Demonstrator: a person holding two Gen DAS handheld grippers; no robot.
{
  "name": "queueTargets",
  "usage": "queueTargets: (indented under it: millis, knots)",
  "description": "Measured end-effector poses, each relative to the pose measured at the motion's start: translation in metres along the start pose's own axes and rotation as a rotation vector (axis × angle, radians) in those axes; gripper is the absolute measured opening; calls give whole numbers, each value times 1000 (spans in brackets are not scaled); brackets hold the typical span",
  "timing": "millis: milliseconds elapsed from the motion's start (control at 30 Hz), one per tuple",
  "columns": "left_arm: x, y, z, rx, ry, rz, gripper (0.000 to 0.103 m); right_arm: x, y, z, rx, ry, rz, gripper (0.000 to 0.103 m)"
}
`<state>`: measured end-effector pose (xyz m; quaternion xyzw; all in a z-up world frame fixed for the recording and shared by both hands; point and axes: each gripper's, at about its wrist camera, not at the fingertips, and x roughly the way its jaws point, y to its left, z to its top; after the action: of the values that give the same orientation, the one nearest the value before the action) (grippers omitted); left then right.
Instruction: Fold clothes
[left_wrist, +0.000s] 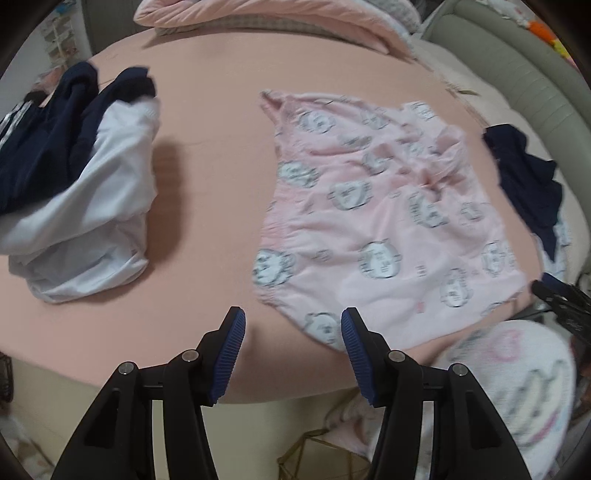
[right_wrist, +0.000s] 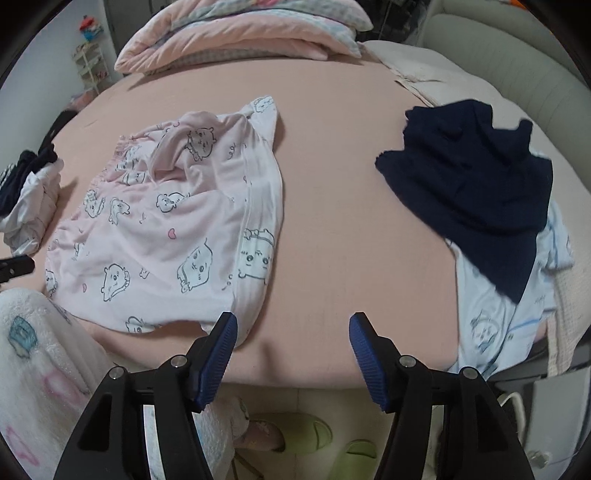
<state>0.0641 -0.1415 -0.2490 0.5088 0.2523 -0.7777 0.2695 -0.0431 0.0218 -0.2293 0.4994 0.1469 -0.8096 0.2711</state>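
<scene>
A pink garment printed with cartoon faces (left_wrist: 384, 214) (right_wrist: 173, 229) lies spread and rumpled on the pink bed sheet (left_wrist: 214, 129) (right_wrist: 332, 184). My left gripper (left_wrist: 293, 325) hovers open over the bed's near edge, its right pad beside the garment's lower left corner, nothing between the pads. My right gripper (right_wrist: 293, 328) stands open too, above bare sheet just right of the garment's lower right corner. A navy garment (right_wrist: 476, 184) (left_wrist: 524, 181) lies on a light blue printed one (right_wrist: 498, 295) at the right. A navy and white heap (left_wrist: 77, 177) (right_wrist: 29, 192) sits at the left.
Folded pink bedding (right_wrist: 240, 33) (left_wrist: 258, 18) is piled at the far side of the bed. A grey padded headboard (left_wrist: 524, 77) runs along the right. A person's fleecy white sleeve (right_wrist: 33, 350) (left_wrist: 517, 387) is close by. Green slippers (right_wrist: 314, 432) lie on the floor below the bed's edge.
</scene>
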Motion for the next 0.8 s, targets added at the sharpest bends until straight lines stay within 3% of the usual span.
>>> queueTargets:
  millis: [133, 267, 433, 567, 800]
  knots:
    - [12, 17, -10, -117, 23, -58, 51, 6, -12, -6, 132, -10, 141, 63]
    - [22, 33, -21, -219, 32, -61, 51, 18, -22, -12, 269, -12, 282, 63]
    - [22, 44, -23, -295, 15, -138, 51, 30, -21, -12, 338, -8, 362, 63]
    - [21, 50, -17, -376, 4, -245, 51, 37, -19, -9, 360, -10, 394, 63]
    - [36, 45, -1, -470, 13, -340, 51, 50, -30, -10, 476, 3, 518, 62]
